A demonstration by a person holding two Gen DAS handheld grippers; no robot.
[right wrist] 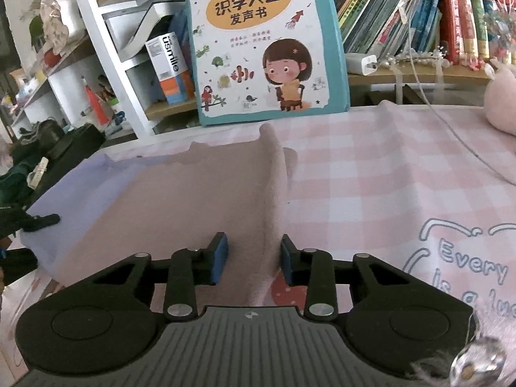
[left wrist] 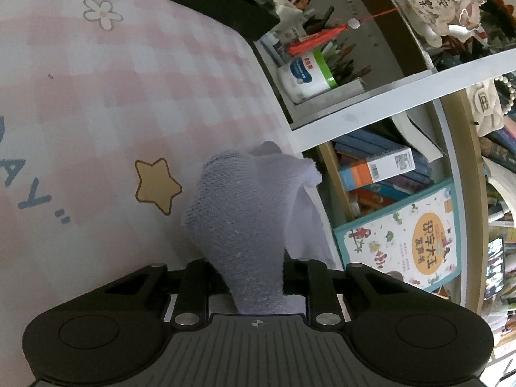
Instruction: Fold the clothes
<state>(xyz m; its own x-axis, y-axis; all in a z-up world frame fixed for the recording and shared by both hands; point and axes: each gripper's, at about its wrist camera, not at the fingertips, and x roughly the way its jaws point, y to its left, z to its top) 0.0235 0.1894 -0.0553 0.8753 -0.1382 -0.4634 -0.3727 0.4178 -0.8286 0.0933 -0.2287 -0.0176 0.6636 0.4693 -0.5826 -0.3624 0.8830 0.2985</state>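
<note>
The left gripper [left wrist: 254, 277] pinched the lavender cloth [left wrist: 245, 213], lifted toward twelve o'clock over the pink checked cover [left wrist: 129, 96]. The right gripper [right wrist: 254, 258] stood parted astride a pinkish fold [right wrist: 272, 193], perhaps the same garment. Closing squarely on that ridge would keep edges aligned.

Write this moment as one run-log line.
left tool: shut on lavender sock | right tool: open, straddling pink cloth fold | surface: pink checked mat

A children's book [right wrist: 264, 42] leans against crowded bookshelves [right wrist: 403, 16] behind the pink checked tablecloth [right wrist: 371, 167].
</note>
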